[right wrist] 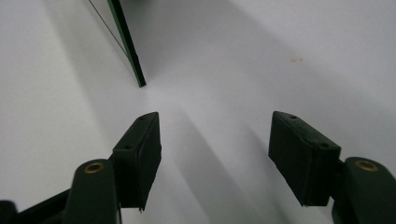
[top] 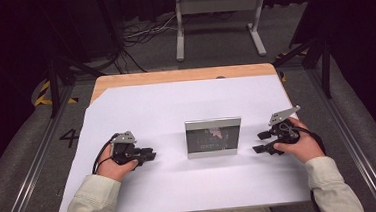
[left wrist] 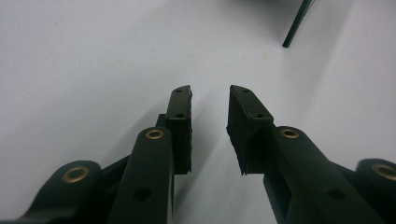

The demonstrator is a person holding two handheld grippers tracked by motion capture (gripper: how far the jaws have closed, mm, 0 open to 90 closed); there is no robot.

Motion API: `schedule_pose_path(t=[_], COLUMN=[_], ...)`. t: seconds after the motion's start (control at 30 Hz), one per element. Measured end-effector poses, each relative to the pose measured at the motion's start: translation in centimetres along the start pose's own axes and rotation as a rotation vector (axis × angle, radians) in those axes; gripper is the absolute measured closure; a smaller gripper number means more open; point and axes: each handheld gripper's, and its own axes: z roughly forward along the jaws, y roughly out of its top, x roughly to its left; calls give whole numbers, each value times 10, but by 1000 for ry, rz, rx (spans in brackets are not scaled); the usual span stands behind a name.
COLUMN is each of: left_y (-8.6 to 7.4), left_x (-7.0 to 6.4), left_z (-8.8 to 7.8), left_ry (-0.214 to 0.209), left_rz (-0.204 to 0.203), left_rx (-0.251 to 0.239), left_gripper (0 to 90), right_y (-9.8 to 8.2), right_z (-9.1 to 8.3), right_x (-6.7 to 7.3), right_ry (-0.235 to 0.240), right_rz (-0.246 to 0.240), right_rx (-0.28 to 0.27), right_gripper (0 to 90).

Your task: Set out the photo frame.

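Jaws first: our left gripper (top: 148, 154) stands narrowly parted, our right gripper (top: 261, 142) wide — both empty. Between them, mid-sheet, stands the picture frame (top: 214, 137), left gripper at its nine o'clock, right at three. We judge it light, rigid, glass-fronted and fragile — best pinched on its side edges. White sheet (top: 181, 186) covers the table (top: 124, 80).

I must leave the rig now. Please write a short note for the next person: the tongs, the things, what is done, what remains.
Left tongs: open narrowly, empty, resting left of the frame.
Right tongs: open wide, empty, right of the frame.
The silver-edged rectangular picture frame with dark photo is on the white sheet, between both tongs, untouched.
Done: nothing visible yet.
Left: probably grasp the frame from both sides.
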Motion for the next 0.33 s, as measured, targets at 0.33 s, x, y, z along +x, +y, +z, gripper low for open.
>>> schedule_pose_path(t=[0.33], left_y=[0], left_x=[1], left_z=[-1], left_ry=[3], left_rz=[-3], left_rx=[-8], left_gripper=[699], right_y=[0], right_z=[1], right_x=[2], right_ry=[-18], right_rz=[-7], right_rx=[-12], right_gripper=[334])
